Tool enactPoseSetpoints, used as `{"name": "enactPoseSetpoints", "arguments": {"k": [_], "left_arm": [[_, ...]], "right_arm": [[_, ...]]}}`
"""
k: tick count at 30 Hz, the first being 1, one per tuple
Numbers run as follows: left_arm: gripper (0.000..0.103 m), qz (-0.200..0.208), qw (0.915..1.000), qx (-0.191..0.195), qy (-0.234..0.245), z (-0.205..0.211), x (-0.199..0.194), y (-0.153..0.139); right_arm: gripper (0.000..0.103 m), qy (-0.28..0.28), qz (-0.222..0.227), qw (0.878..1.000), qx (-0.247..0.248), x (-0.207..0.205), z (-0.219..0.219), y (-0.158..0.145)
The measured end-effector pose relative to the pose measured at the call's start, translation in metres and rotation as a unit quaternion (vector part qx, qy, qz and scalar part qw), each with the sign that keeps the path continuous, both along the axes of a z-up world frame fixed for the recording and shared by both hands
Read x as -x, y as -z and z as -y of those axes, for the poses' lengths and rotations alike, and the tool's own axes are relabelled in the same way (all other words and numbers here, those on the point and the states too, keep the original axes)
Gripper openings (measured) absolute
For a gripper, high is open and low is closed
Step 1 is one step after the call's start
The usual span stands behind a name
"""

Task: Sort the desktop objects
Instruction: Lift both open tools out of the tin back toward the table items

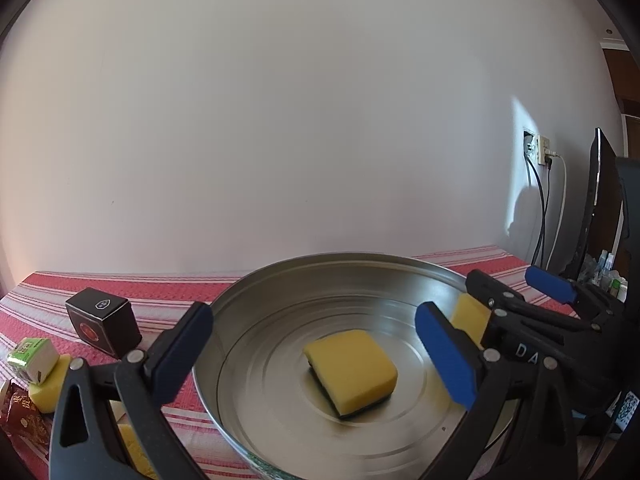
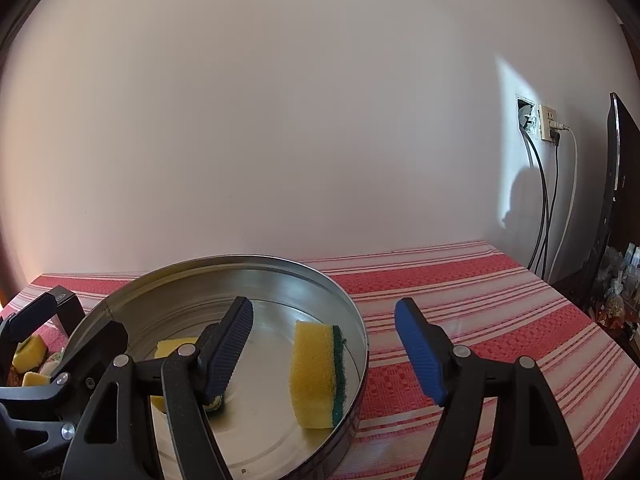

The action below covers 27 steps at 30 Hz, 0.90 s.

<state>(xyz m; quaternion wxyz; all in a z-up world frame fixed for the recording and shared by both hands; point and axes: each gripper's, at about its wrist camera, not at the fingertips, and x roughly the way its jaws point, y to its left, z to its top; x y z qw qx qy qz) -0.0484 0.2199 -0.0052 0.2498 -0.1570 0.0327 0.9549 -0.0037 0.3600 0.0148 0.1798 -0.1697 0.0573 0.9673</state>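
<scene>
1. Far left on the striped tablecloth lie the things not yet sorted: a red packet, a small green-and-white carton resting on a yellow sponge piece, and a black box just behind them.
2. The left gripper hangs released, jaws spread wide with nothing pressed between them; 1 sponge lies flat, yellow side up, in the middle of the round metal tray below it.
3. A 2nd sponge stands on edge against the tray's right wall, green scouring layer toward the wall. It looks unsteady and could tip.
4. The right gripper is also let go: 1 jaw is over the tray, the other outside over the cloth, and the pads touch nothing.
5. Judgement: both sponges look delivered. To finish well, lift each gripper straight up and clear of the rim before swinging away, so neither jaw knocks the tray or the standing sponge, then go for the pile at left.
</scene>
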Motion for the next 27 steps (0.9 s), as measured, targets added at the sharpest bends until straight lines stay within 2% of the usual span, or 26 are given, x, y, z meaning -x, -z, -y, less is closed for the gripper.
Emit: {"name": "enactPoseSetpoints", "arguments": {"k": [8,17,27], "left_arm": [[0.103,-0.009,0.9999,-0.006,-0.007,0.005,-0.004,0.0],[0.103,0.0,0.9997,-0.011,-0.021,0.013,-0.001,0.0],[0.103,0.0,0.9994,-0.016,-0.031,0.022,-0.001,0.0]], "right_arm": [[0.076,-0.006,-0.017,1.0,-0.002,-0.005,0.006,-0.003],[0.076,-0.013,-0.03,0.999,-0.02,-0.009,0.024,-0.006],[0.076,-0.018,-0.037,0.999,-0.018,-0.013,0.034,-0.008]]}}
